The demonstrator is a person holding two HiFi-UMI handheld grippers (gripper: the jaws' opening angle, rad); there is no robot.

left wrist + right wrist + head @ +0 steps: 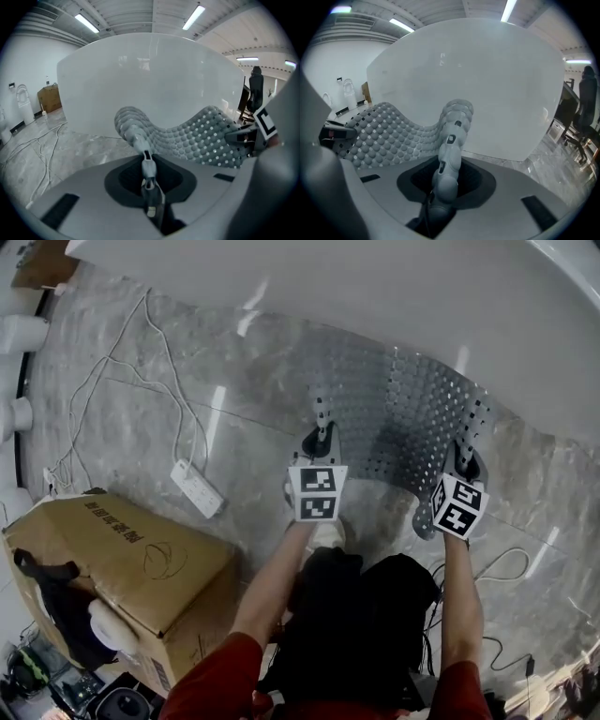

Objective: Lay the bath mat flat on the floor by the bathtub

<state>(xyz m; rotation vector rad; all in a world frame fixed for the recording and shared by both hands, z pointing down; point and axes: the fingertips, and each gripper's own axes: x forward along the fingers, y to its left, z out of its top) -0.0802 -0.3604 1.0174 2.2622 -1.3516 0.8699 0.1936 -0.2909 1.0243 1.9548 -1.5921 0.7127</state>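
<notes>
The left claw (322,439) is clenching one near corner of the bath mat (394,413), and the right claw (466,454) is clenching the other near corner. In each gripper view the jaws are pinching the thin bubbled edge. The mat is hanging between them just in front of the bathtub (375,287), over the marble floor (141,399), and its middle is sagging in a wave. I am judging it as light, soft and rubbery, full of small holes, so it is bending easily. The two corners seem the right places to hold, because this is stretching the mat wide for laying. Whether its far edge is touching the floor, I cannot tell.
</notes>
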